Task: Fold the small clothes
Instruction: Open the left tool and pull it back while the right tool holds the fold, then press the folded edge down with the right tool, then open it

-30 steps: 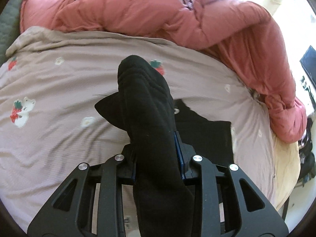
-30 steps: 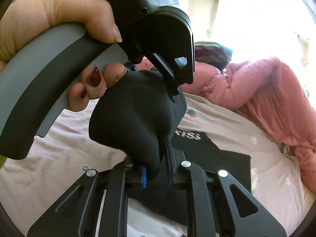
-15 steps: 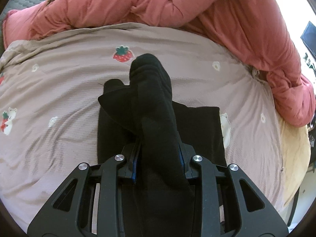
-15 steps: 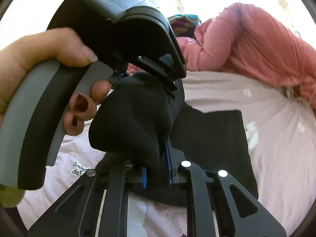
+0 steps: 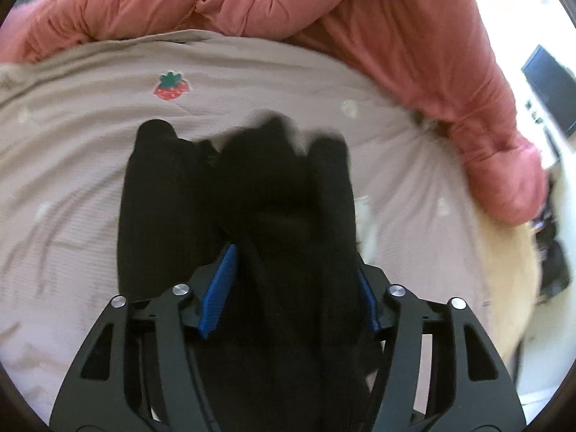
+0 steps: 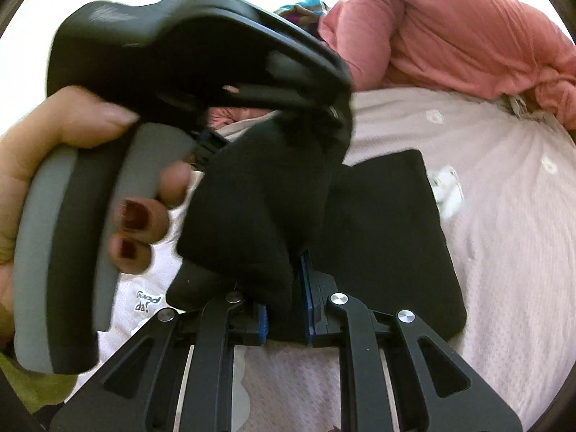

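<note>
A black sock (image 5: 284,212) lies between the fingers of my left gripper (image 5: 295,288), whose jaws now stand wide apart with the blue pads (image 5: 219,280) clear of the cloth. My right gripper (image 6: 284,309) is shut on the other end of the black sock (image 6: 259,216). Below it a folded black garment (image 6: 388,237) lies flat on the bed; it also shows in the left wrist view (image 5: 151,216). The left gripper's body and the hand (image 6: 72,165) holding it fill the left of the right wrist view.
A pinkish-beige bedsheet (image 5: 72,165) with strawberry prints covers the bed. A bunched pink duvet (image 5: 324,10) runs along the far side and right. A white garment with "Good day" lettering (image 6: 147,302) lies near the right gripper. The bed's edge (image 5: 504,259) is at the right.
My left gripper has opened and let go of the sock. Both grippers have come down closer to the folded black garment. The right gripper stays shut on the sock.
</note>
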The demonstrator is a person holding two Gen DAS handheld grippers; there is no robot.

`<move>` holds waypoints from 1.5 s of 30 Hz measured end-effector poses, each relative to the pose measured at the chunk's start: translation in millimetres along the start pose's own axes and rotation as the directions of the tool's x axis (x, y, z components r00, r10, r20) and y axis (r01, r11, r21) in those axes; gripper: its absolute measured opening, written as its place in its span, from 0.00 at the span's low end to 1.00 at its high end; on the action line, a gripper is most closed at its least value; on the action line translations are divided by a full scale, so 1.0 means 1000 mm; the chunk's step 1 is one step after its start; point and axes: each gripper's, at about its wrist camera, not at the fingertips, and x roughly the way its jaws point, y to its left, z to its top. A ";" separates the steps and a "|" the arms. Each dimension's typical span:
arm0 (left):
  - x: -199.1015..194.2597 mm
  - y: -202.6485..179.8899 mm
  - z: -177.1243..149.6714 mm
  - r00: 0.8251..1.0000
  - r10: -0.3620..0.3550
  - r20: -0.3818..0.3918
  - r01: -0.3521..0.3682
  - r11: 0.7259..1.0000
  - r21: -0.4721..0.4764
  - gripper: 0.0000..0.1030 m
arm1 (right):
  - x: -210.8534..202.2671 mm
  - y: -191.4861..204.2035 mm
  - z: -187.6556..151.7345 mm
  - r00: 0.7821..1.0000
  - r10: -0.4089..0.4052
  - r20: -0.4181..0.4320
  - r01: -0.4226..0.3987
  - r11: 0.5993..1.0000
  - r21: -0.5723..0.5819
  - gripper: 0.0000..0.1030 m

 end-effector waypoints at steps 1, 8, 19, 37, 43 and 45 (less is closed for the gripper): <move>-0.004 0.003 -0.001 1.000 -0.014 0.014 0.014 1.000 -0.011 0.54 | 0.000 -0.005 -0.002 1.000 0.001 -0.012 -0.001 1.000 0.027 0.13; -0.028 0.051 -0.018 0.996 0.020 0.093 -0.010 0.994 -0.112 0.53 | -0.008 -0.040 -0.011 0.999 0.005 -0.047 0.003 0.986 0.164 0.29; -0.014 0.075 -0.057 0.986 0.155 0.063 -0.153 0.988 -0.036 0.54 | -0.053 -0.059 0.002 0.999 0.028 -0.014 -0.026 0.988 0.155 0.63; -0.024 0.061 -0.073 0.978 0.179 0.111 -0.185 0.981 0.051 0.54 | 0.063 -0.122 0.079 0.962 0.154 -0.225 -0.057 0.920 0.387 0.63; -0.025 0.061 -0.073 0.978 0.175 0.111 -0.181 0.982 0.052 0.55 | 0.064 -0.096 0.085 0.970 0.080 -0.230 -0.026 0.973 0.228 0.39; -0.024 0.061 -0.074 0.979 0.173 0.110 -0.179 0.983 0.049 0.55 | 0.069 -0.090 0.084 0.968 0.062 -0.245 -0.016 0.982 0.186 0.41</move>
